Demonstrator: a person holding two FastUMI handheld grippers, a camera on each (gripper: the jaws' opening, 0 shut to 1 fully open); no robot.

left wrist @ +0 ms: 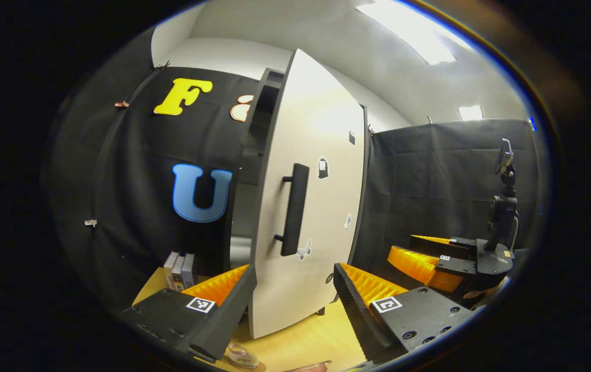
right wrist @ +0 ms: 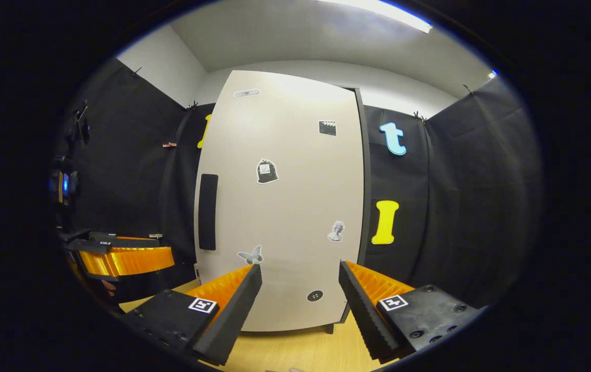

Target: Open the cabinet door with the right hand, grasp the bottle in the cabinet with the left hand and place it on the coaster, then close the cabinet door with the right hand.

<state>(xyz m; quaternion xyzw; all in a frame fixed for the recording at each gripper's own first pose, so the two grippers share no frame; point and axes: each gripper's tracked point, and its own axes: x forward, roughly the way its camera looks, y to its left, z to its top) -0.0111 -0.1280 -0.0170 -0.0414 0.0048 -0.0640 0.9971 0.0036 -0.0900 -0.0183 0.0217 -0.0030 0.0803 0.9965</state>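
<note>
Right gripper — jaws wide, empty — faces the cabinet door. Left gripper likewise gapes, empty. Door looks rigid and light; grip the vertical handle.

small boxes upright on wooden table, near booth wall; ceiling lights lit.

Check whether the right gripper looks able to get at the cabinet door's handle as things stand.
Probably yes. The right gripper is open and faces the cabinet door, with nothing between them. The handle sits off toward the door's left edge, so the gripper would need to shift that way first.
</note>
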